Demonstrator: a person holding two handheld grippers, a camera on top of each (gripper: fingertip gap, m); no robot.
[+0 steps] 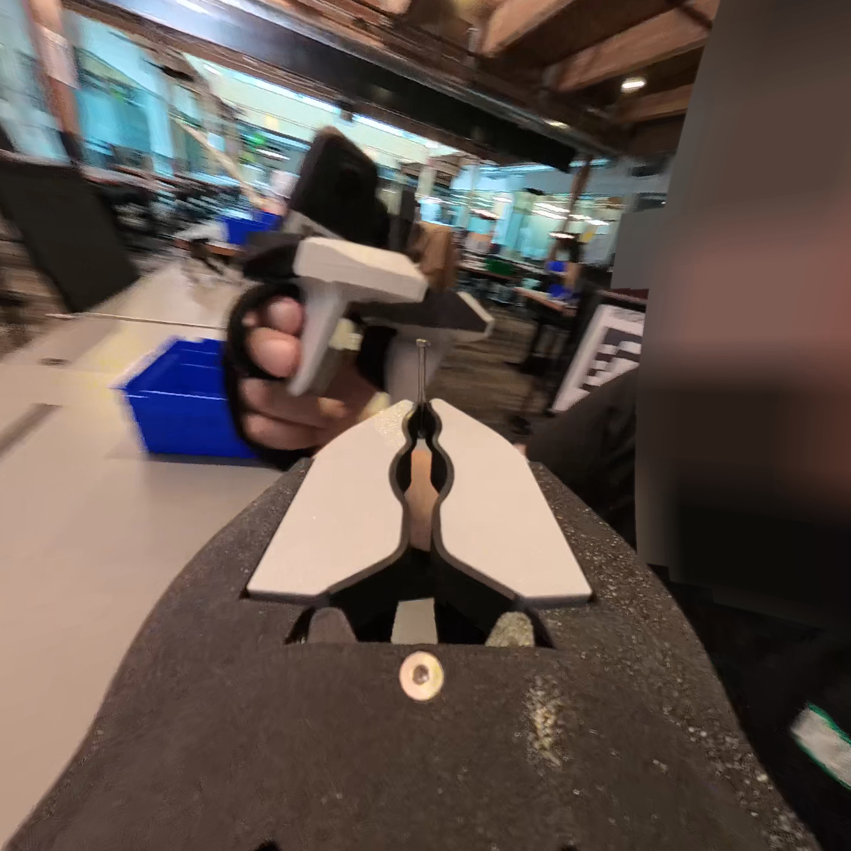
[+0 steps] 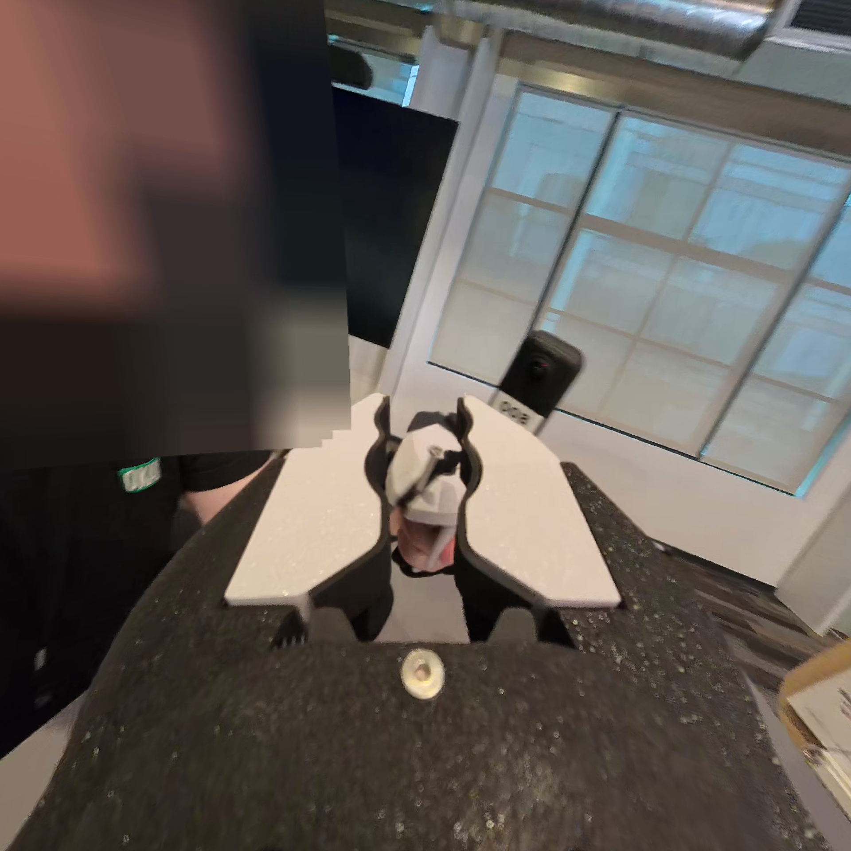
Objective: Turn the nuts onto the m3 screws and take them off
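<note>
Right now left gripper [image 1: 420, 405] pinches a thin metal nail [image 1: 421, 368] at its tips — nail upright, head toward the right gripper [image 2: 423, 410], jaws wide, empty.

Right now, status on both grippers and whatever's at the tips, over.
Left gripper shut on a thin metal nail, head up. Right gripper open, nothing gripped, close beyond the nail. Blue bin on the table at left, clear of both.
</note>
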